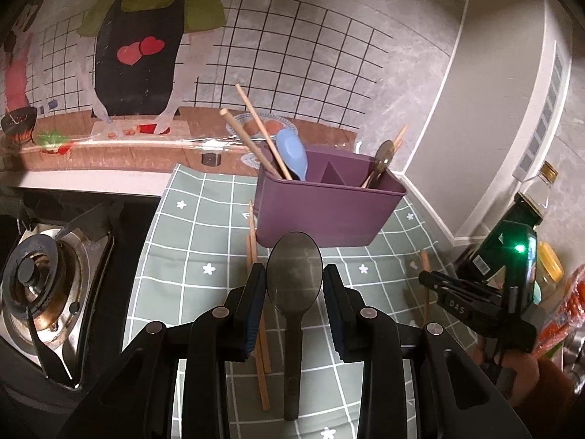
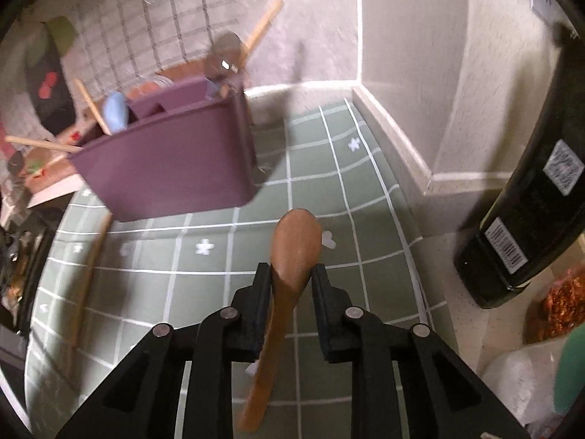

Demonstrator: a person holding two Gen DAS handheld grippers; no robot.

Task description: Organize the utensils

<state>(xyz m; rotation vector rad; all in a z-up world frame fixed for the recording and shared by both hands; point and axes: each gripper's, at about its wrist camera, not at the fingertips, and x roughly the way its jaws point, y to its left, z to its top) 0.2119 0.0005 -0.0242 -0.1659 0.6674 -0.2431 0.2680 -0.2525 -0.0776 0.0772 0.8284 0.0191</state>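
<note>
My left gripper (image 1: 294,285) is shut on a dark metal spoon (image 1: 294,267); its pads press the sides of the bowl and the handle runs back toward the camera. Just beyond stands the purple utensil holder (image 1: 329,212) with chopsticks (image 1: 256,135), a blue spoon (image 1: 292,153) and a metal spoon (image 1: 384,155) in it. My right gripper (image 2: 291,281) is shut on a wooden spoon (image 2: 296,245), bowl forward, over the green checked mat (image 2: 329,168). The holder (image 2: 172,168) lies ahead to its left. In the left wrist view the right gripper (image 1: 426,280) hangs at the right.
Loose chopsticks (image 1: 259,329) lie on the mat left of the holder's base, and appear as chopsticks (image 2: 87,274) in the right view. A gas stove (image 1: 40,285) sits at the left. A dark bottle (image 2: 530,219) and jars stand at the right by the wall corner.
</note>
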